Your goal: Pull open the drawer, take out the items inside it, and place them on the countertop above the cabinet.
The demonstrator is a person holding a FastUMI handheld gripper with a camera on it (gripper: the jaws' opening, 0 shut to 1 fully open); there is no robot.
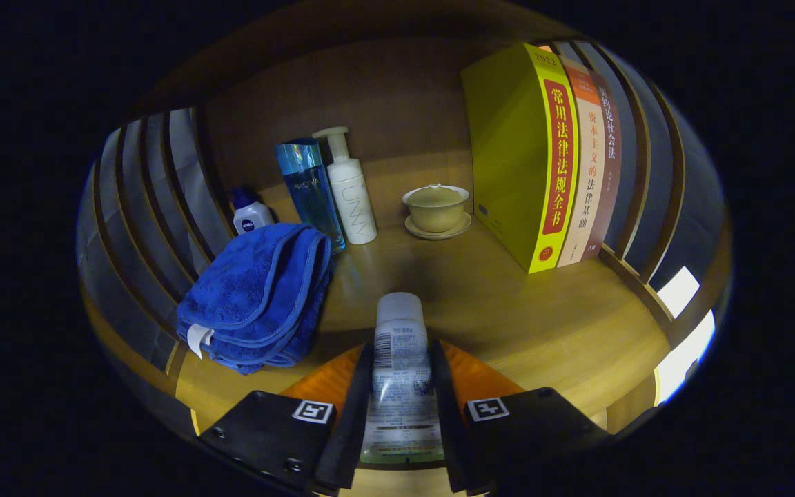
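tool (401,366) clamps bottle (401,359) over countertop (508,304).

Probably a home: a slatted wooden worktop (508,304) bears toiletry bottles (328,186), a folded towel (259,297), a lidded teacup (436,207), and books (549,152).

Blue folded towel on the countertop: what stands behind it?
Behind the blue folded towel stands a small white bottle with a blue cap, its base covered; beside it, a tall blue bottle.
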